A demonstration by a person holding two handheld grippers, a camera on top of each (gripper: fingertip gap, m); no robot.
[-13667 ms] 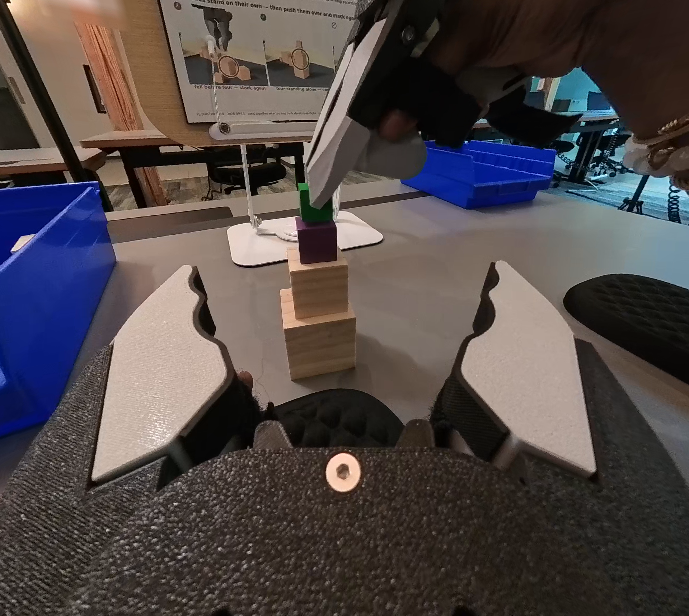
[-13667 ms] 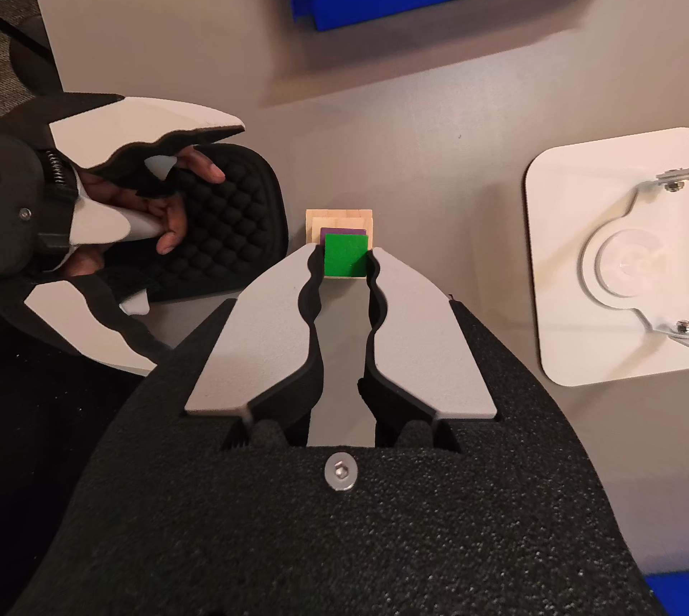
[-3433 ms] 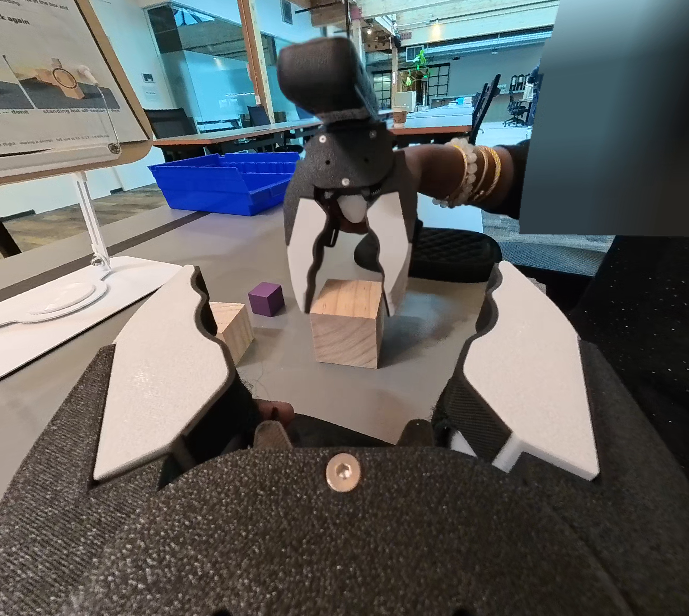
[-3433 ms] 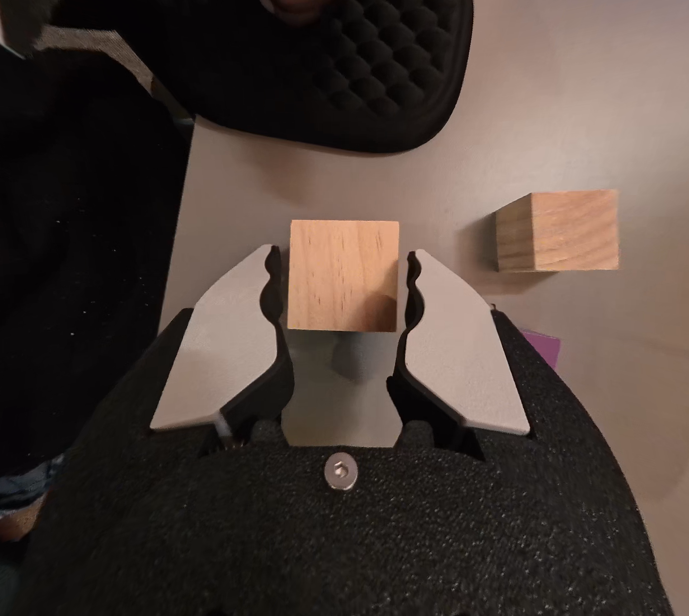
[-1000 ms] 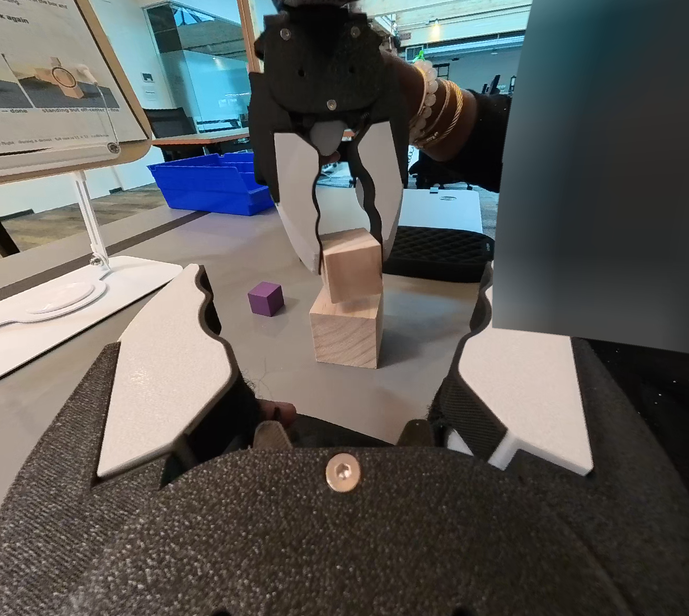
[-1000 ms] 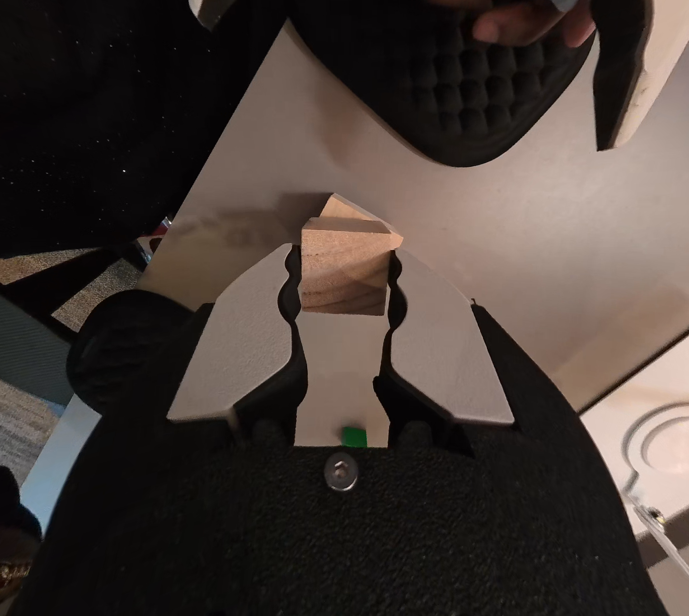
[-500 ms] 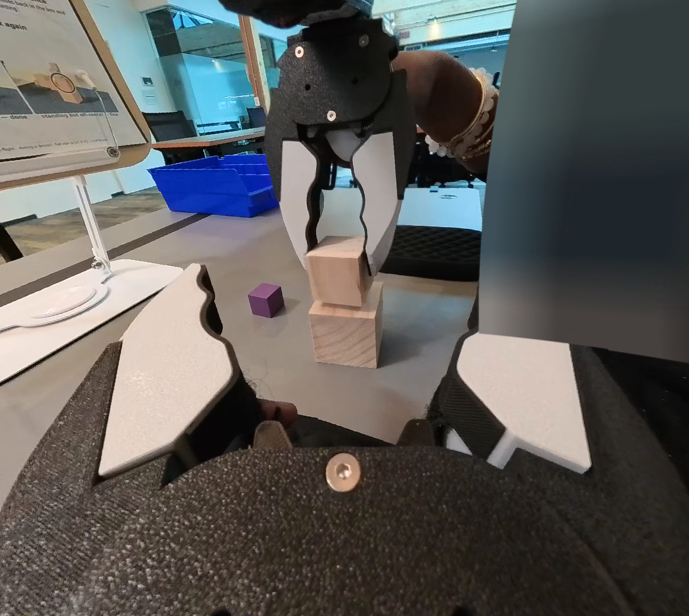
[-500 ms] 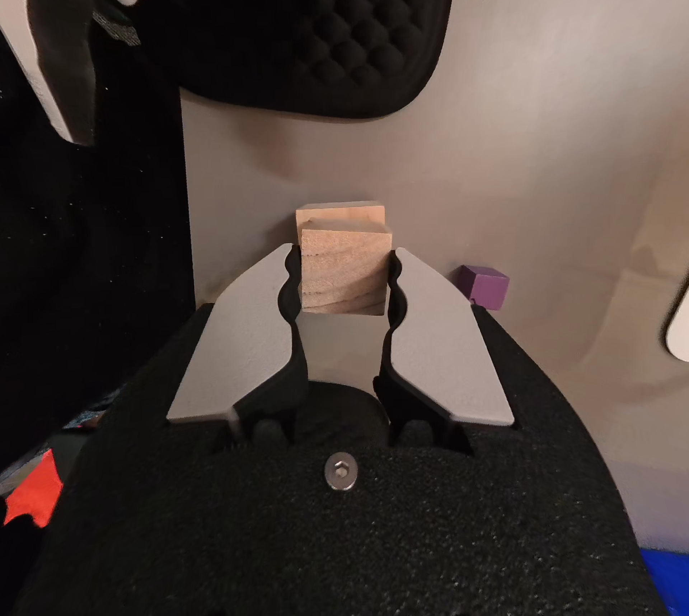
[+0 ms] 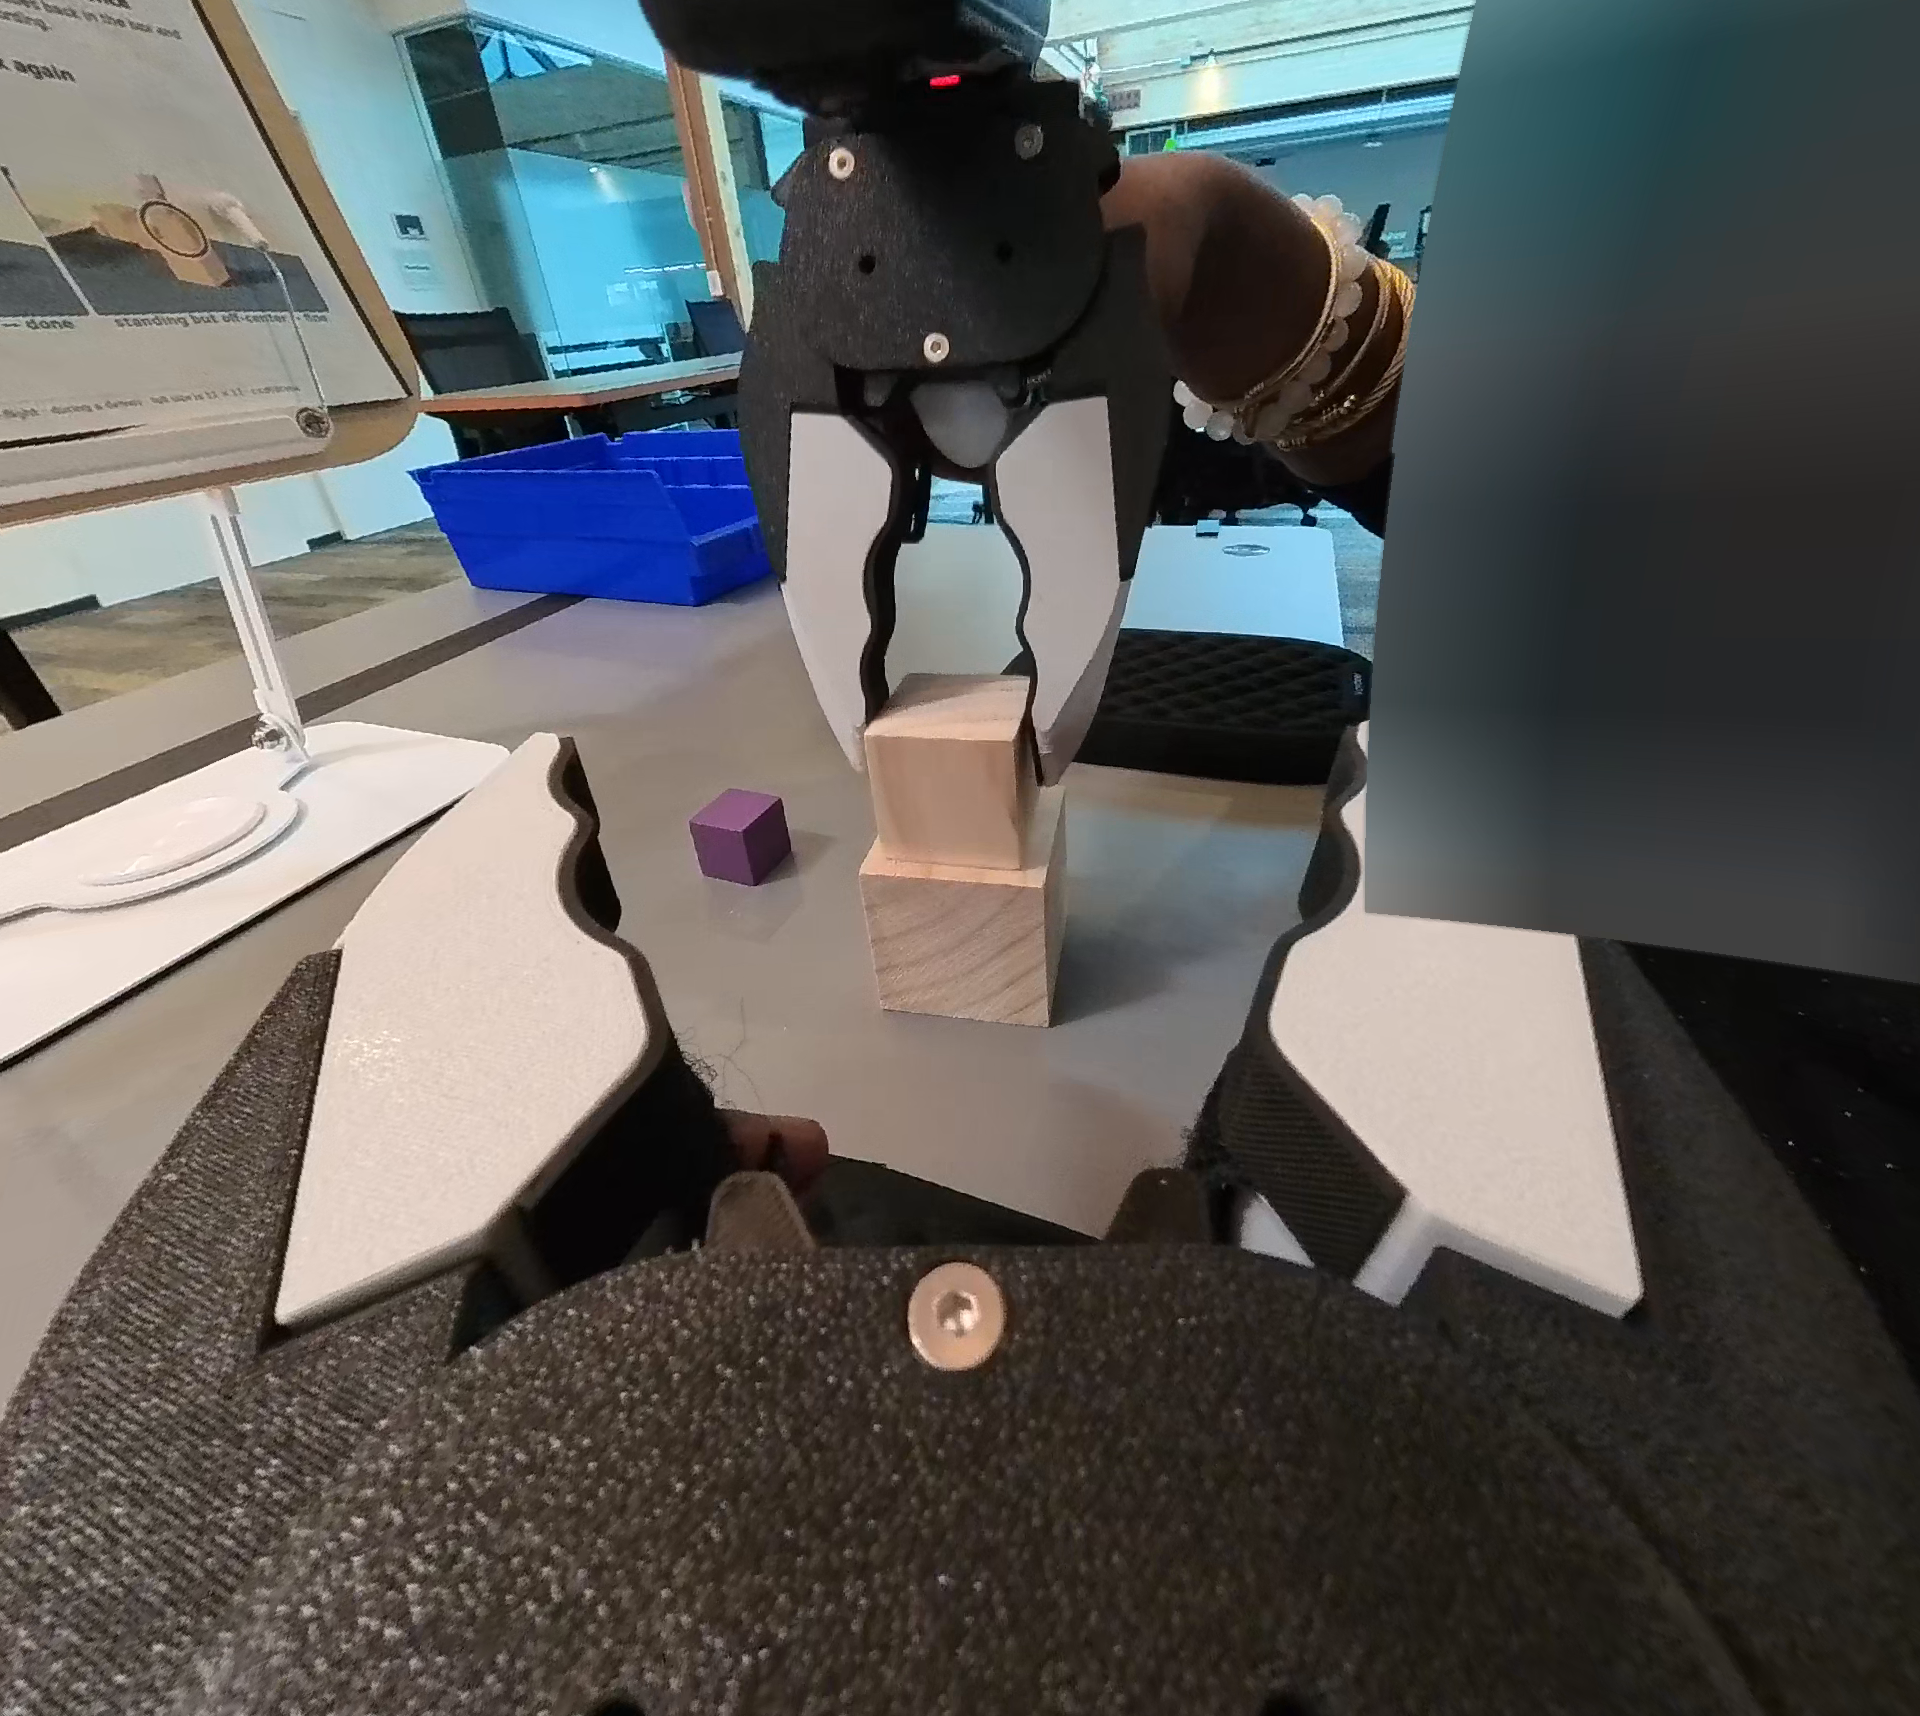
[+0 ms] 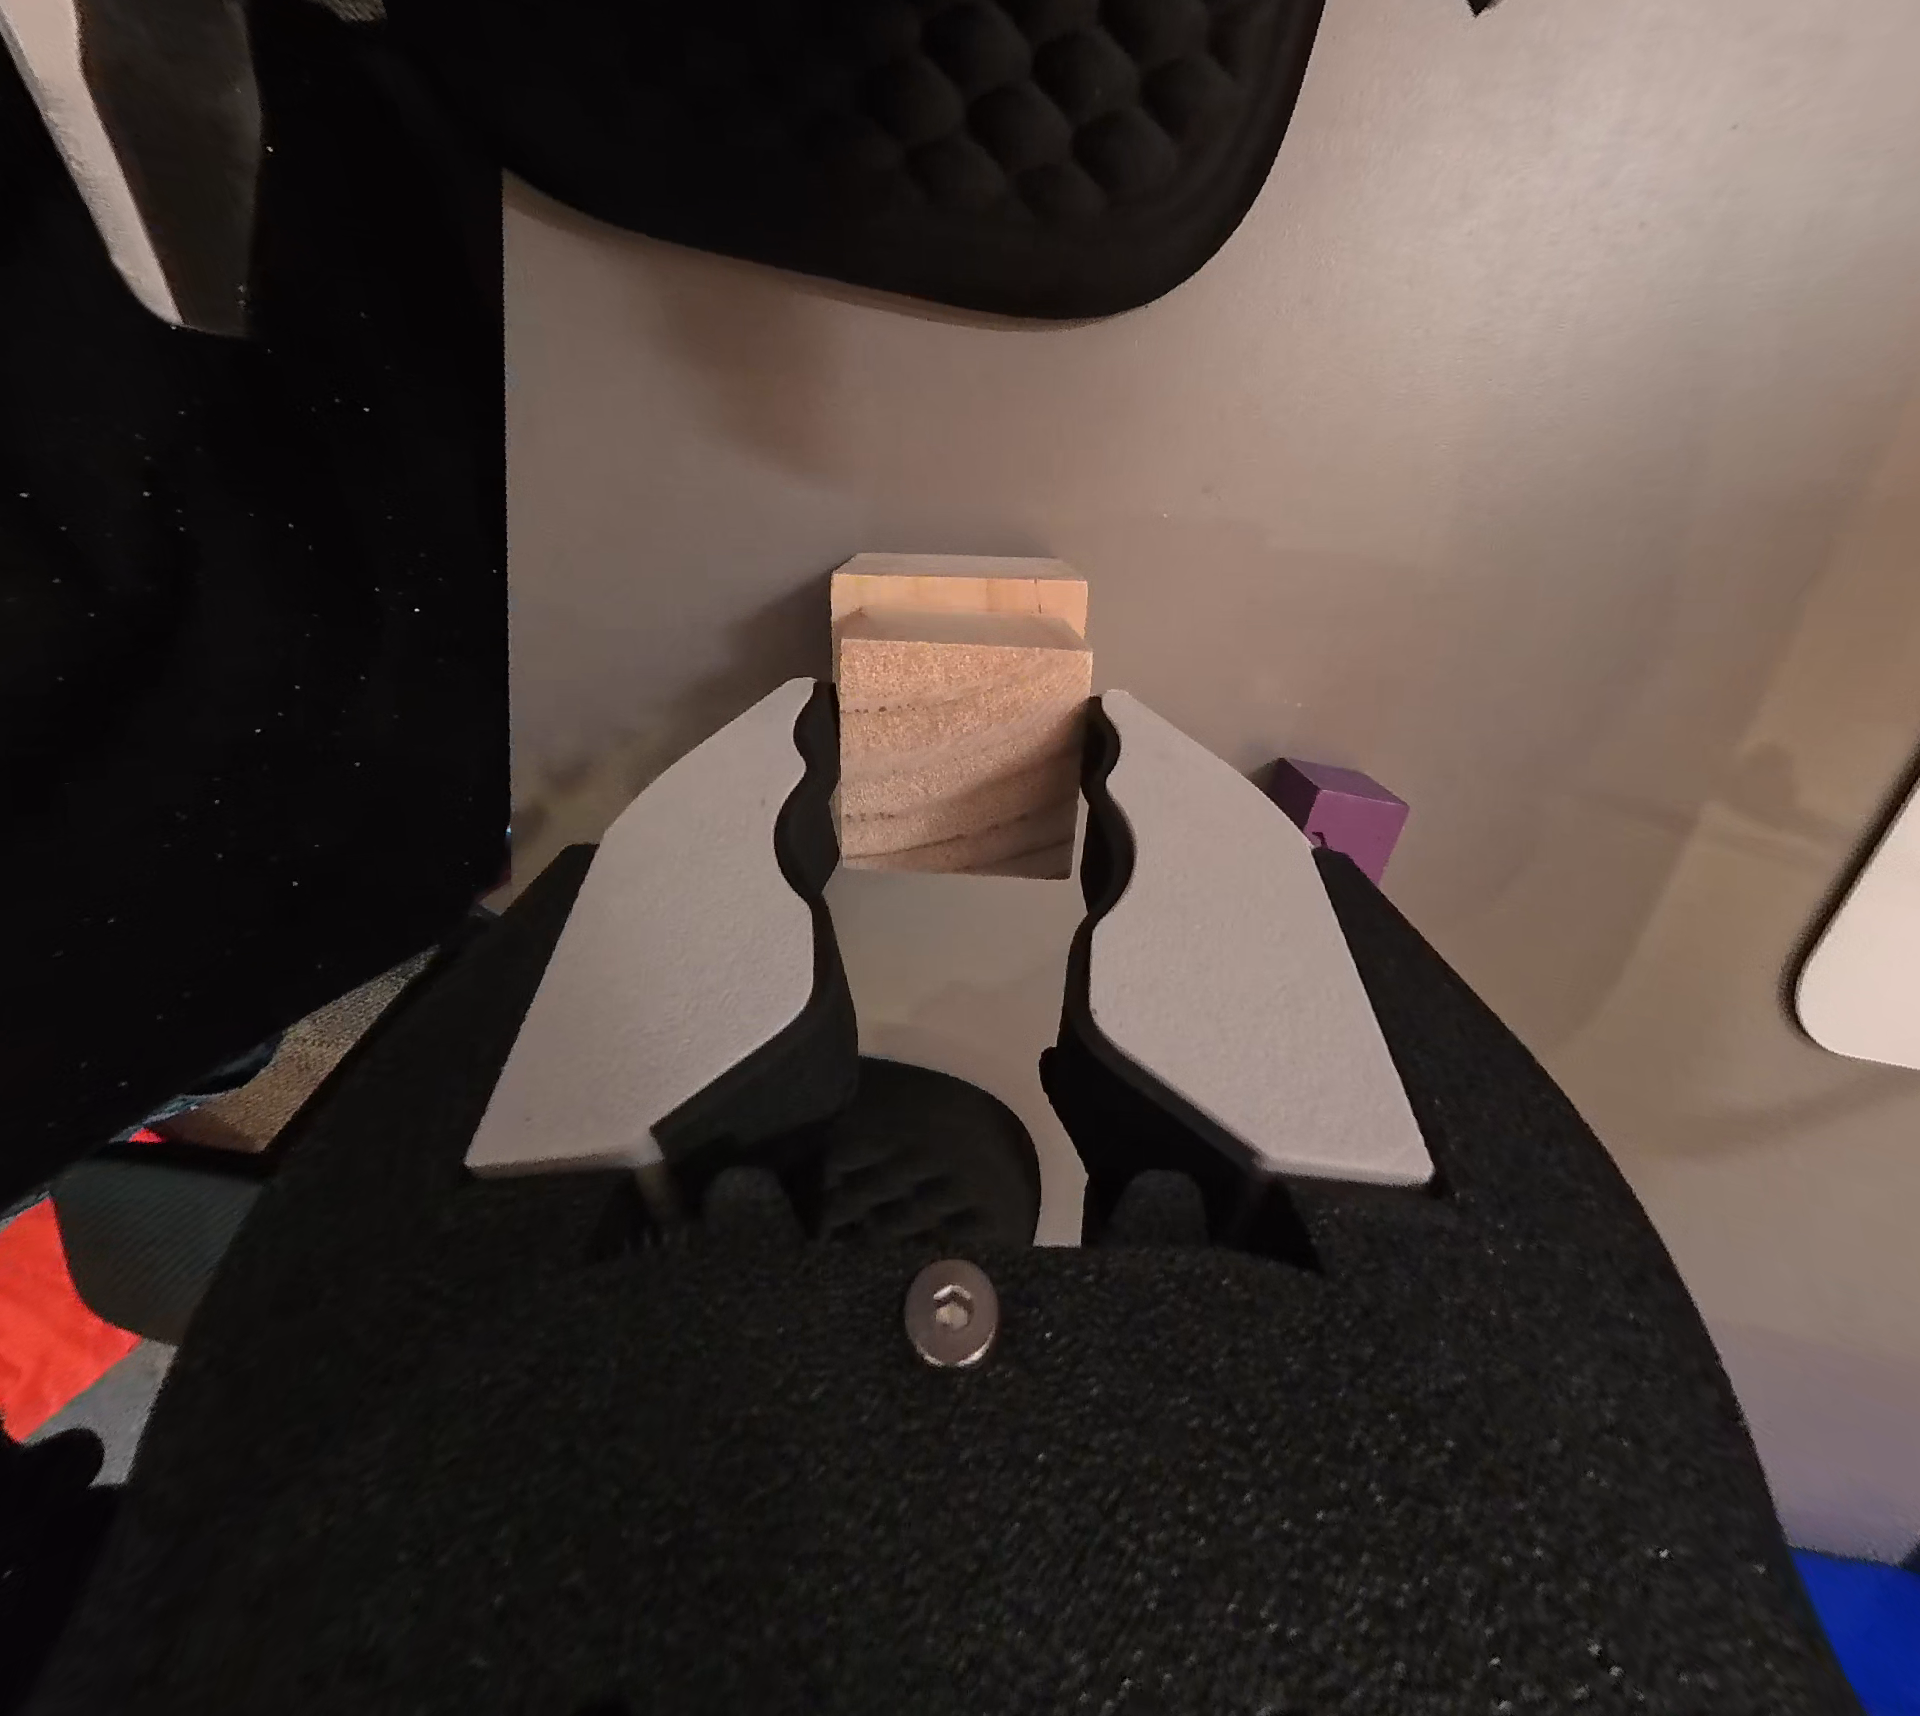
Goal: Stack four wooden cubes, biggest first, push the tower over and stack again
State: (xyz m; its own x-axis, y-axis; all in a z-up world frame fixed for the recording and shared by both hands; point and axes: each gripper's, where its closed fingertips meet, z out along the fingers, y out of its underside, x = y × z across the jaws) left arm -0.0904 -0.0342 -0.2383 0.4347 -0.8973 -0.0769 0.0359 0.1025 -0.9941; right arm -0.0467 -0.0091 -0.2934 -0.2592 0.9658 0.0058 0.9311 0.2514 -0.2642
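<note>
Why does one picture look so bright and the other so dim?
Left wrist view: daylight from big windows, sharp, edges bowed by the wide lens, and a smooth blurred patch at the right. Right wrist view: it looks down at the shadowed table; the small wooden cube looks grainy.

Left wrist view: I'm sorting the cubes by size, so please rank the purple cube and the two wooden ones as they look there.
1. Lower wooden cube, on the table.
2. Upper wooden cube, resting on it, clamped by the right gripper.
3. Purple cube, clearly smallest, though slightly farther back.
</note>
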